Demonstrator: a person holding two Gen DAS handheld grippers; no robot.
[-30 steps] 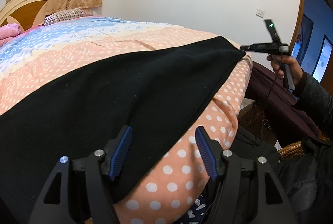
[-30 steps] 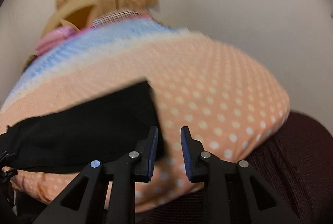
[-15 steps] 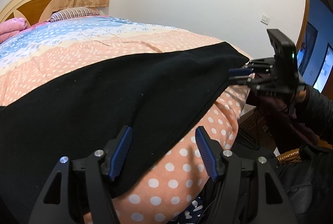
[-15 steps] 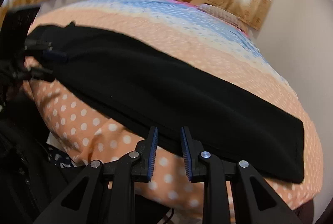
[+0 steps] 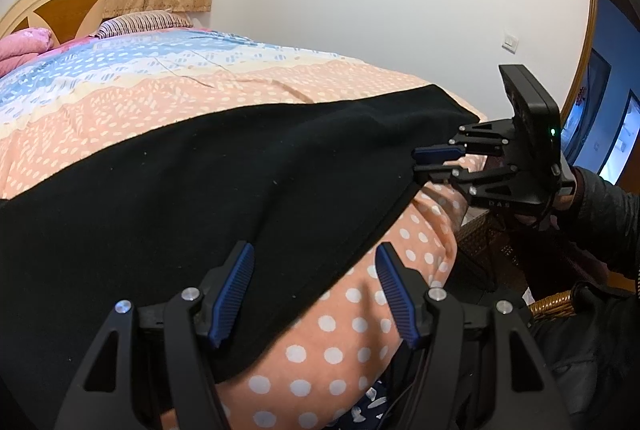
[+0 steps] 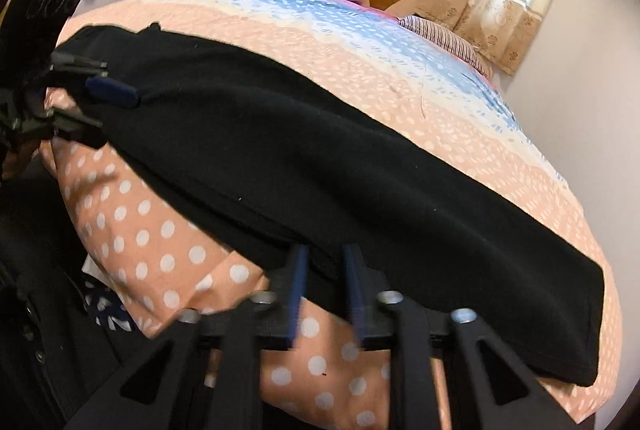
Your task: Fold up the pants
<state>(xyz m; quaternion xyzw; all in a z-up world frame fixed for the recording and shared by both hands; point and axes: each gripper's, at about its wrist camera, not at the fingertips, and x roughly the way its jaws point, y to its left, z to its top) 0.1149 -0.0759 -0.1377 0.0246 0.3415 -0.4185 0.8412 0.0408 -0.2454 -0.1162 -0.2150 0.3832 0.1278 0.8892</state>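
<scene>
At the bed's near edge, the left gripper hangs spread over the black pants, its jaws astride the hem but not pressing; further along that edge, the right gripper, jaws just closing, pinches the hem. The pants lie flat across the dotted quilt, seemingly staged for a fold toward the headboard.

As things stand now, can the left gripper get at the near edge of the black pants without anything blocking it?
Probably yes. The left gripper is open, and the near edge of the black pants already lies between its fingers on the quilt. Nothing stands between them.
</scene>
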